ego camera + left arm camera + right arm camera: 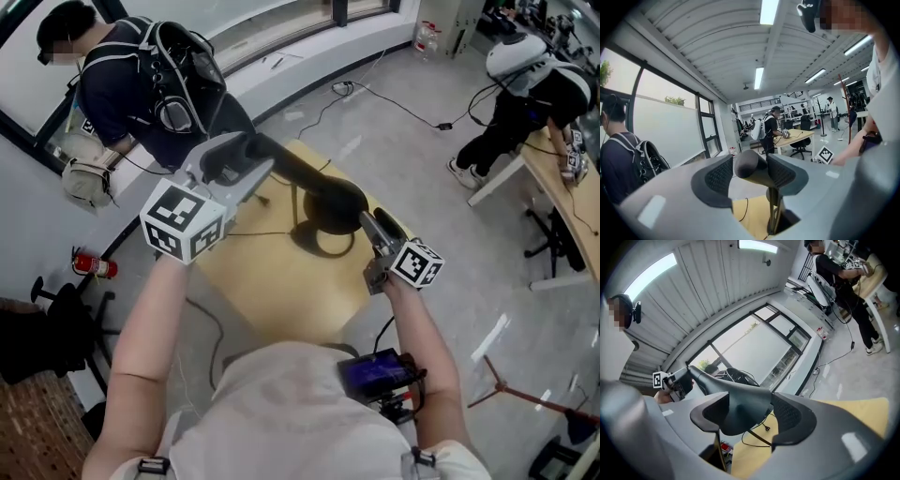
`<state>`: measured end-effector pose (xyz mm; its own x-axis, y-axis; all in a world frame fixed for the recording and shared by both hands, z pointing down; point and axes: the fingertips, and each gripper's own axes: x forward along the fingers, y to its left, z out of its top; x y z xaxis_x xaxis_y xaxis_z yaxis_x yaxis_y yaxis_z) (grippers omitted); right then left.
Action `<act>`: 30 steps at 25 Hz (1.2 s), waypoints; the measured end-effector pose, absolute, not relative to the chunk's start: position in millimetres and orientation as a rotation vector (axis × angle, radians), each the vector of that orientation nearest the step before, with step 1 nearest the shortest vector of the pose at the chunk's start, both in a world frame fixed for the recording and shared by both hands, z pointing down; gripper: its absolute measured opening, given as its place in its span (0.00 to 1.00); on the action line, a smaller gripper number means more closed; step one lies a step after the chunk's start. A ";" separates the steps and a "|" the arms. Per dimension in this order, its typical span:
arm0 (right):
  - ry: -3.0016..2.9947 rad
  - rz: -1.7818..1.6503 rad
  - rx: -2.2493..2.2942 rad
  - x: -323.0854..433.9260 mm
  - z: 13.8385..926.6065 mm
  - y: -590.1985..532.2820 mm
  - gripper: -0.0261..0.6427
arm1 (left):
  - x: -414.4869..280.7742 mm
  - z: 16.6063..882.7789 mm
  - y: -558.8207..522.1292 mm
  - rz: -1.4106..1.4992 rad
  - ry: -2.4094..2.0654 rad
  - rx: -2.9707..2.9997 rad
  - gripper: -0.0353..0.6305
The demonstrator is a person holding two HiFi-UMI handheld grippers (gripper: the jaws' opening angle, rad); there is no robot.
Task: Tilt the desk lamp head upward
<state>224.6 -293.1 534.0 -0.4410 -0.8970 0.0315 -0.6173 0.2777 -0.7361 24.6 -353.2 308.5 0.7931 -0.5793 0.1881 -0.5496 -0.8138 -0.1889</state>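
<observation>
Nearest you, your two bare forearms reach out from your chest over a yellow bench (272, 281). Each hand carries tongs with a black-and-white marker cube.

Your right tongs (371, 223) point across the bench at the thick end of the dark lamp head (300, 173), close to where it meets the stand. In the right gripper view, these tongs (754, 416) stand open. The lamp head (740, 401) fills most of the gap, but the left pad stays clear of it, so nothing is gripped.

Farther out and higher, your left tongs (246, 152) straddle the narrow free tip of the same lamp head. In the left gripper view, they (751, 176) are also open. The rounded tip (749, 165) sits between the pads, nearer the right one.

This spacing suggests one hand is meant to steady the hinge end while the other lifts the tip. The lamp head holds its slant unaided.

The lamp stands mid-bench on its round base (323, 239). Beyond it, a person with a backpack (141, 84) leans at the window ledge.
</observation>
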 end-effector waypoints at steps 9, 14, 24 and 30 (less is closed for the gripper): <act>2.133 -1.062 -1.324 218.2 549.3 -301.4 0.56 | 33.7 310.1 -349.0 -0.425 0.891 -2.843 0.40; 2.125 -1.060 -1.227 210.4 534.2 -305.1 0.56 | 39.4 311.7 -347.3 -0.442 0.910 -2.826 0.40; 2.044 -1.122 -1.176 206.4 540.1 -308.6 0.56 | 35.1 319.4 -360.6 -0.477 0.965 -2.873 0.43; 1.987 -1.197 -1.167 203.1 540.9 -302.6 0.53 | 35.1 326.0 -366.3 -0.436 0.914 -3.089 0.47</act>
